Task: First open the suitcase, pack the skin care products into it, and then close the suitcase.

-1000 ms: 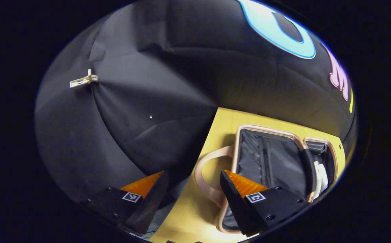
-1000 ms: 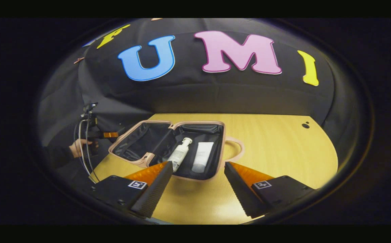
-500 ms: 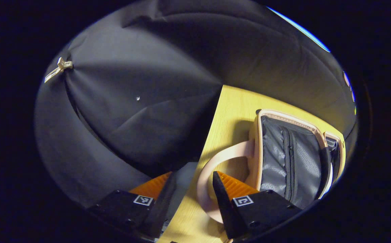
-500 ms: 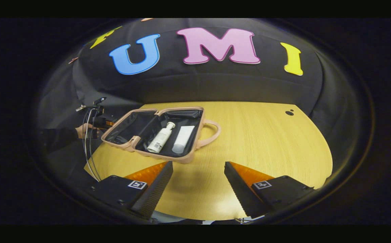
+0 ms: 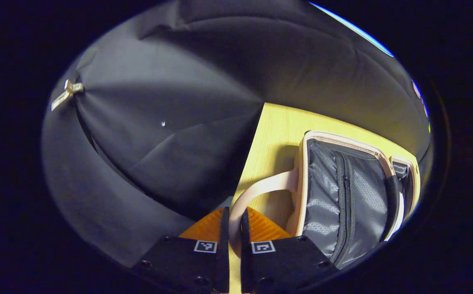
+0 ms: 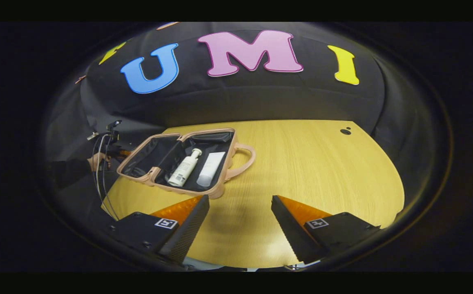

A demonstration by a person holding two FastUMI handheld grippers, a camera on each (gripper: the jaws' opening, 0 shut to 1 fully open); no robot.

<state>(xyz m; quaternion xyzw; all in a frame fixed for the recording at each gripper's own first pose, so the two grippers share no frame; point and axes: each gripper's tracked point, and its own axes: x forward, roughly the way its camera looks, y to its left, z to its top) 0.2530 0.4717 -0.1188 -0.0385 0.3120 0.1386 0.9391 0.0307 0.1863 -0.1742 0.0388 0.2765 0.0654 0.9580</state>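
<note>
On a yellow wood-grain table (image 6: 310,171), a pink hard-shell suitcase (image 6: 216,192) is seen lying open, both halves flat and lined with dark, slightly glossy fabric. Two skin care products are packed side by side in the half nearer the right gripper: a white pump bottle (image 6: 184,168) with a narrow neck, and a white squeeze tube (image 6: 211,169) with a flat, tapering body. Print on the bottle is too small to be read. Small square black-and-white markers are carried on both grippers' finger bases.

In the left gripper view, the left gripper (image 5: 233,228) is shown clamped on the suitcase's curved pink handle (image 5: 261,188), the smooth loop pinched between the ridged inner faces of both fingers. Just beyond, the near half's lining is crossed by a zip and what appears to be a mesh pocket (image 5: 342,196), framed by a pale pink rim. The table's edge is met by the black cloth wall (image 5: 171,122), gathered at a small pale clip (image 5: 67,94).

In the right gripper view, the right gripper (image 6: 240,222) is held above bare tabletop with its fingers spread wide and nothing between them, well apart from the case. At the far left, a hand (image 6: 97,161) with a dark sleeve is seen by the case's far end, trailing thin cables.
</note>
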